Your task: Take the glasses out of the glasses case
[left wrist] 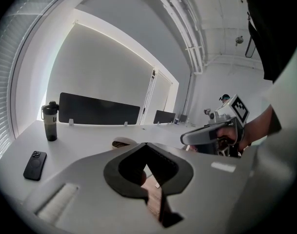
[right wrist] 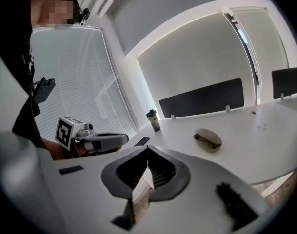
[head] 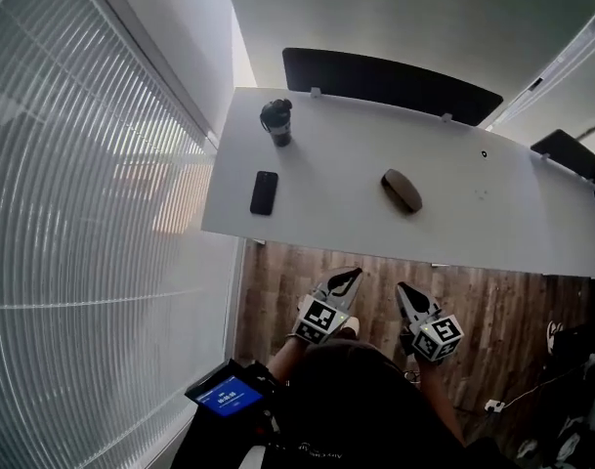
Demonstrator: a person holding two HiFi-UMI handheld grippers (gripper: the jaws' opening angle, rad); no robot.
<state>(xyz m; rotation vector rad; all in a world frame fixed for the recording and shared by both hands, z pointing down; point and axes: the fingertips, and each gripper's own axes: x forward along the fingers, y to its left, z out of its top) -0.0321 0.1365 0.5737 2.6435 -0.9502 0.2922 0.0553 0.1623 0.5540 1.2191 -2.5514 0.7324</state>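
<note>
The glasses case (head: 402, 191) lies on the white bench (head: 326, 145), right of a phone (head: 264, 192). Short of the bench edge, the left hand-held gripper (head: 352, 276) and right hand-held gripper (head: 403, 290) hang empty, jaws pressed together

Daylight pours through the blinds (head: 82, 213) at the left and spreads evenly over the white table (head: 326, 223); the glasses case (head: 402, 191) throws only a faint shadow. A bright strip (left wrist: 120, 39) glares along the far wall (left wrist: 104, 77) in both gripper views. Every view bows at its edges; the gripper views go black at their corners.
</note>
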